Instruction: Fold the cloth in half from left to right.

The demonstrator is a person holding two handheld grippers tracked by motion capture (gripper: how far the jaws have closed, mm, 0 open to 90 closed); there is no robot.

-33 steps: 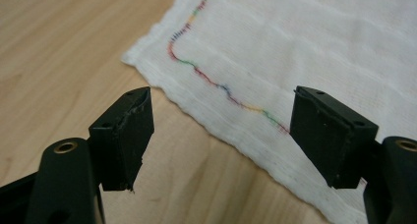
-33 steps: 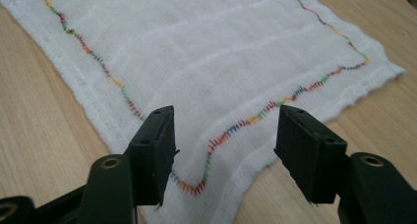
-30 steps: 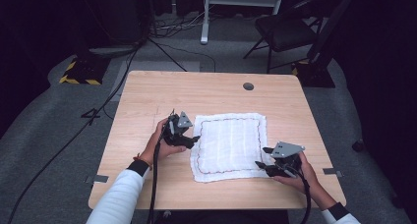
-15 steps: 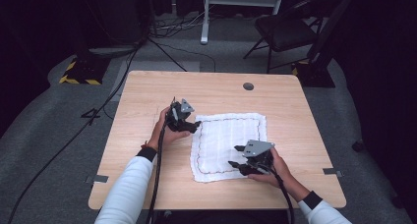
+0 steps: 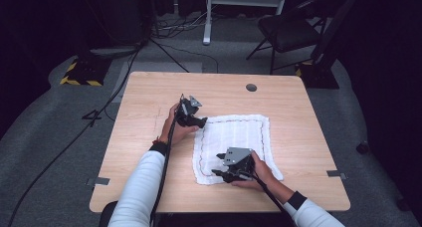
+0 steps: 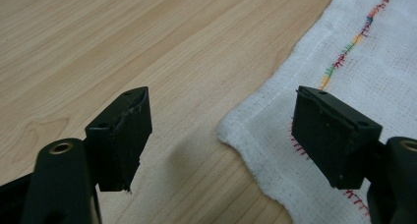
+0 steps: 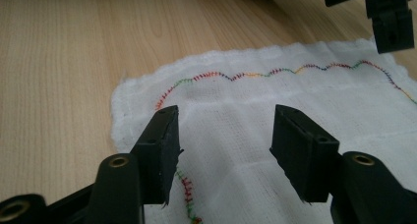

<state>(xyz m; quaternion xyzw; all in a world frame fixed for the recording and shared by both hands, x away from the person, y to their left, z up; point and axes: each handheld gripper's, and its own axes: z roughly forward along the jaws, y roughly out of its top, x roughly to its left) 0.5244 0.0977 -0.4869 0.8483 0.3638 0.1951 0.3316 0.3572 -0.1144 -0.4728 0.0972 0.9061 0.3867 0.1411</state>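
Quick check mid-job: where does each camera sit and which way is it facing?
High view: above the near table edge, looking forward and down; both forearms, left tool, right tool.
Left gripper view: on the left tool, facing the cloth corner.
Right gripper view: on the right tool, over the cloth toward the other tool.
All share the cloth and table.
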